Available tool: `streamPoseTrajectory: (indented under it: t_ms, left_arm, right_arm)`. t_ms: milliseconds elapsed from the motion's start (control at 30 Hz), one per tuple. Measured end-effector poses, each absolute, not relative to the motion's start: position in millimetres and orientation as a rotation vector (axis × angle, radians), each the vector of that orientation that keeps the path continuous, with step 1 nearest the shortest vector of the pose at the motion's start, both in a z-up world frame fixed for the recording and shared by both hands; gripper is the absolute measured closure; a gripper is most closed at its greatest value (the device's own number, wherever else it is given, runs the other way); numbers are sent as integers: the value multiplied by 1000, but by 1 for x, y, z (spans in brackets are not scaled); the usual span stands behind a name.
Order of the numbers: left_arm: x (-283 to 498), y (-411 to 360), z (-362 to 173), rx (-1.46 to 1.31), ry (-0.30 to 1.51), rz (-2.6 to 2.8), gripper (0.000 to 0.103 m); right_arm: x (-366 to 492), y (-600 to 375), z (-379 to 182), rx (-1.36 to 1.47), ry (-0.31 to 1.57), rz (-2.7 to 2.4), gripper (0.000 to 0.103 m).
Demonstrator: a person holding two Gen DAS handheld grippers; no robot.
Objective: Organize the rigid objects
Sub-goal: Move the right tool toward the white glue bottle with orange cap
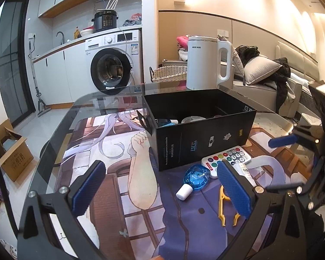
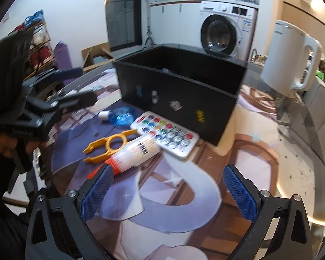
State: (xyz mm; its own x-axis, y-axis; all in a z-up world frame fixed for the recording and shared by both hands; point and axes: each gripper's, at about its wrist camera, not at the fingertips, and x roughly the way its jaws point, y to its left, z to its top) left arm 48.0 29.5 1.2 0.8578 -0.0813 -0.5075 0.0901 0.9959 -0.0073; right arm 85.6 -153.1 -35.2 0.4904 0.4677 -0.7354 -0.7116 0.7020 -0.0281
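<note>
An open black box [image 1: 205, 138] stands on the printed mat and holds several items; it also shows in the right wrist view [image 2: 179, 91]. In front of it lie a white remote with coloured buttons [image 1: 227, 158] [image 2: 164, 134], a blue bottle with a white cap [image 1: 195, 179] [image 2: 121, 114], a yellow plastic tool [image 1: 223, 208] [image 2: 110, 144] and a white glue bottle with a red tip [image 1: 246, 172] [image 2: 132, 155]. My left gripper [image 1: 160, 186] is open and empty, just left of the blue bottle. My right gripper [image 2: 166, 190] is open and empty, just in front of the glue bottle.
A white kettle [image 1: 208, 62] [image 2: 290, 60] stands behind the box. The glass table's edge [image 1: 60, 127] curves on the left. The right gripper [image 1: 296, 162] shows in the left wrist view, and the left gripper [image 2: 60, 86] in the right wrist view.
</note>
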Motion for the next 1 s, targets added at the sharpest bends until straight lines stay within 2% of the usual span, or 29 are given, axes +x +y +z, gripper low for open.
streamPoseTrajectory:
  t_ms: [1000]
  left_arm:
    - [49,31,-6,14,553,-93,0]
  right_arm:
    - [79,-112,-52,-342,809,773,1]
